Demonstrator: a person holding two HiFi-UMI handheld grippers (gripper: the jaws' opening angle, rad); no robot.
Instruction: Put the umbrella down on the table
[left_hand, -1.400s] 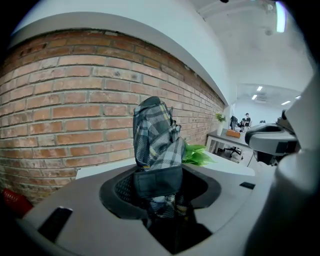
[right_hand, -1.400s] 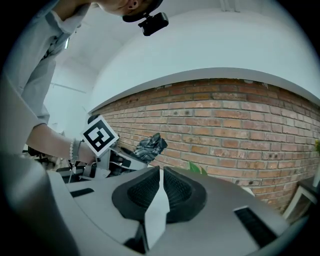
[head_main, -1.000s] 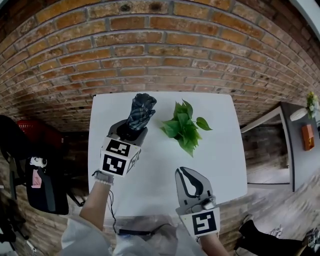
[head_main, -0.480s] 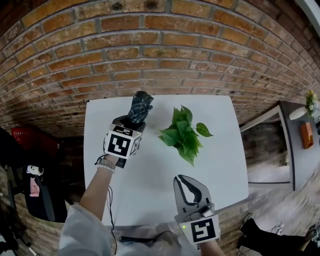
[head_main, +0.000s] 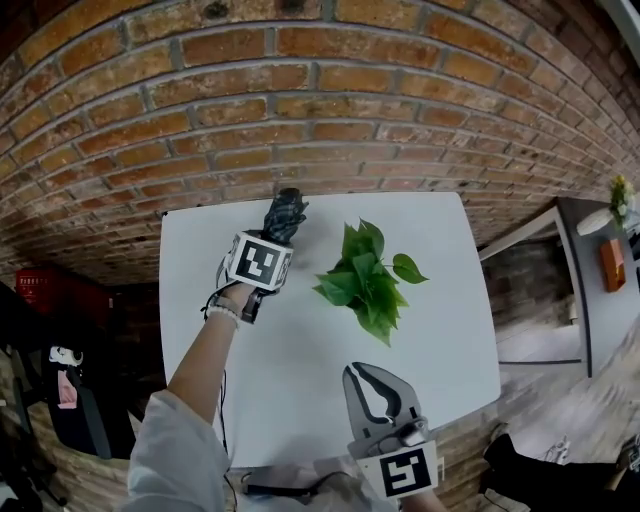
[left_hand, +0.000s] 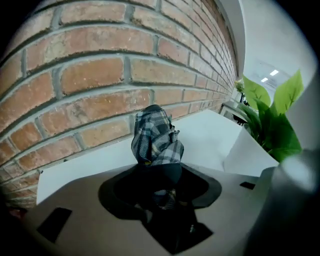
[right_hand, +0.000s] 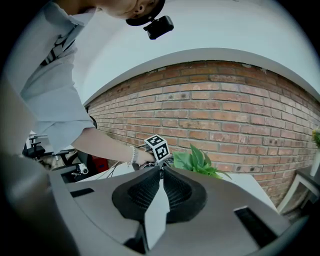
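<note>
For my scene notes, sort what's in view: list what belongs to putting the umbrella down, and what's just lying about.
Part of the job:
- umbrella, folded, checked
- left claw, shut on the umbrella
- white table

Just lying about:
- leafy plant on the table
- right claw, shut and empty
- brick wall

Folded fabric umbrella: navy-and-grey plaid, white check lines. Rectangular table top: plain white. Brick wall: red-brown, pale grey mortar. Leafy plant: bright green. Left gripper, right gripper: grey shells, black pads. Marker cubes: white, black square patterns. Person's sleeve: pale grey.
</note>
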